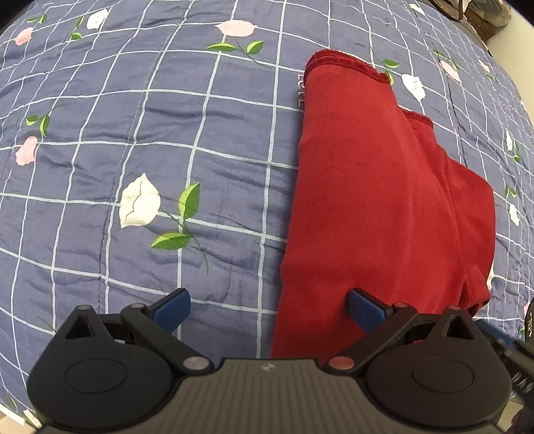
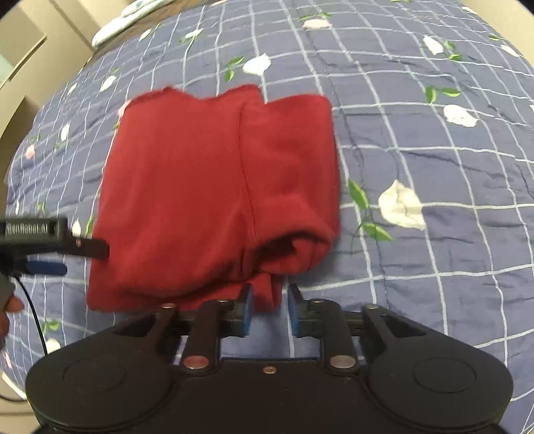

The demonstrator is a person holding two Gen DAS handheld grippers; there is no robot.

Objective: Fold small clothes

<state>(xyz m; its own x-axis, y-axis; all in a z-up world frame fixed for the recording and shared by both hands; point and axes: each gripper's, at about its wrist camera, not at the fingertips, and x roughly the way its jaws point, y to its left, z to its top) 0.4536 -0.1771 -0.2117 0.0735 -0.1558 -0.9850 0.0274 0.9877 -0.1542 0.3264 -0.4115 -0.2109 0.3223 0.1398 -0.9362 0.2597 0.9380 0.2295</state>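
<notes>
A small red garment [image 1: 377, 200] lies folded lengthwise on the blue checked bedspread [image 1: 133, 133]. My left gripper [image 1: 268, 308] is open and empty, its right finger [image 1: 365, 308] over the garment's near left edge, its left finger over the bedspread. In the right wrist view the garment [image 2: 200, 187] fills the middle. My right gripper [image 2: 269, 308] is nearly closed on a fold of red cloth [image 2: 267, 290] at the garment's near edge. The left gripper [image 2: 50, 247] shows at that view's left edge, beside the garment.
The bedspread [image 2: 434, 150] with printed flowers stretches all round the garment. Beige furniture [image 2: 23, 50] stands beyond the bed's far left edge. A dark object [image 1: 484, 13] sits past the bed's far right corner.
</notes>
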